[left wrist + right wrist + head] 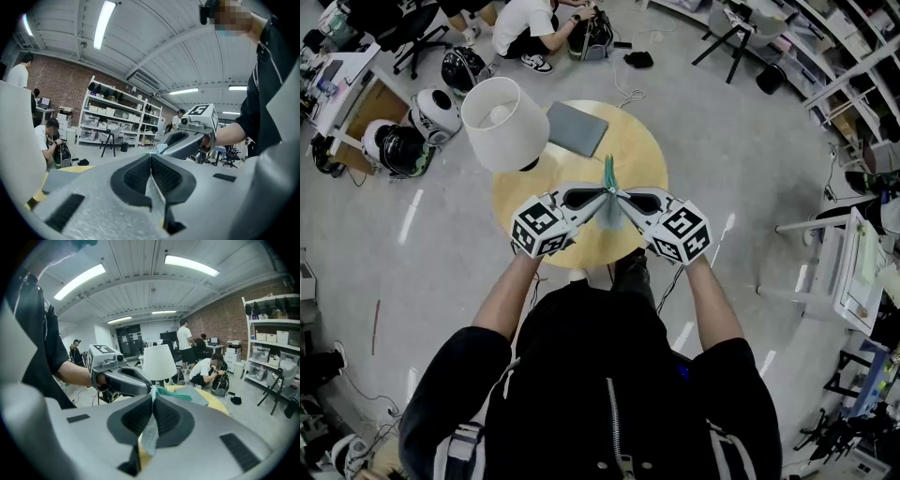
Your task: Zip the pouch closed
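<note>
Pouch (609, 214) hangs over the table (636, 141), pinched by your left gripper (602, 193) and right gripper (621, 195). Pull too hard and the thin fabric may slip free.

A round yellow table (642, 150) stands on the grey floor (750, 169). On it are a white-shaded lamp (504, 122) and a flat grey pad (577, 128).

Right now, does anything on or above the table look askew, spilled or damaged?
Nothing stands out. The pouch is clamped by the left gripper and the right gripper, held edge-up above the round table. The lamp stands upright and the grey flat case lies flat; nothing spilled or broken shows.
</note>
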Demonstrator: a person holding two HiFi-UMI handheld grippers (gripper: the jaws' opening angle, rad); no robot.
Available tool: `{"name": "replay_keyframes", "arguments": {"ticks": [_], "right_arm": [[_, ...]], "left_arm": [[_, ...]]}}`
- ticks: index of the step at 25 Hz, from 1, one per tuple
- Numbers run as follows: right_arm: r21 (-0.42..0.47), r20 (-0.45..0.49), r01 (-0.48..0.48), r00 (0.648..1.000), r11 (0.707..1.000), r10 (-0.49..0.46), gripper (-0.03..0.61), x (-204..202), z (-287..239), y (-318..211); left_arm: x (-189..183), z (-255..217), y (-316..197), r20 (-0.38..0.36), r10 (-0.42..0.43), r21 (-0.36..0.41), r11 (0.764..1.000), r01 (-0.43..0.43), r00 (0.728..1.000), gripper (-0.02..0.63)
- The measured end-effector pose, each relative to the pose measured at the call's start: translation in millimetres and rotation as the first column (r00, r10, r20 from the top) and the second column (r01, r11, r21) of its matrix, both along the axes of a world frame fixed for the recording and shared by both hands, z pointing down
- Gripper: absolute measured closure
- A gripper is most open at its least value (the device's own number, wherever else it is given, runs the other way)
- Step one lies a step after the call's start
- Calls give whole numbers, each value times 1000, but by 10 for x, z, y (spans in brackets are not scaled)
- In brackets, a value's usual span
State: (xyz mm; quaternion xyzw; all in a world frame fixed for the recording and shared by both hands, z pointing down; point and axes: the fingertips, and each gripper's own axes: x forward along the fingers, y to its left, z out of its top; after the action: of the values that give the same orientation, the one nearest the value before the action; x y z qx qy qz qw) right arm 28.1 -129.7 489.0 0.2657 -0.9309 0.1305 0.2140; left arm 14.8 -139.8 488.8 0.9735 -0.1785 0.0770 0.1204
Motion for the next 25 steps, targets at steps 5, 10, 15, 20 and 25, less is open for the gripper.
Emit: {"name": "replay_keyframes", "arguments": {"ticks": [5, 10, 15, 20, 25], "right_arm": [[1, 1, 6, 1000, 1000, -6, 566, -30, 7, -3], [-5, 7, 16, 1000, 1000, -16, 566, -18, -6, 2], [0, 0, 28, 1000, 1000, -28, 566, -71, -1, 16], [0, -2, 32, 999, 999, -32, 566, -84, -6, 27], [-4, 0, 39, 999, 999, -39, 566, -100, -8, 43]], "left_arm": [[-48, 15, -18, 5, -15, -3, 1000, 15, 1000, 606], [-160, 25, -80, 12, -41, -5, 999, 41, 999, 607], [-204, 44, -92, 12, -55, -13, 998, 55, 998, 606], [-270, 73, -111, 14, -77, -23, 997, 77, 997, 606], [-282, 85, -114, 25, -85, -23, 996, 86, 996, 606]]}}
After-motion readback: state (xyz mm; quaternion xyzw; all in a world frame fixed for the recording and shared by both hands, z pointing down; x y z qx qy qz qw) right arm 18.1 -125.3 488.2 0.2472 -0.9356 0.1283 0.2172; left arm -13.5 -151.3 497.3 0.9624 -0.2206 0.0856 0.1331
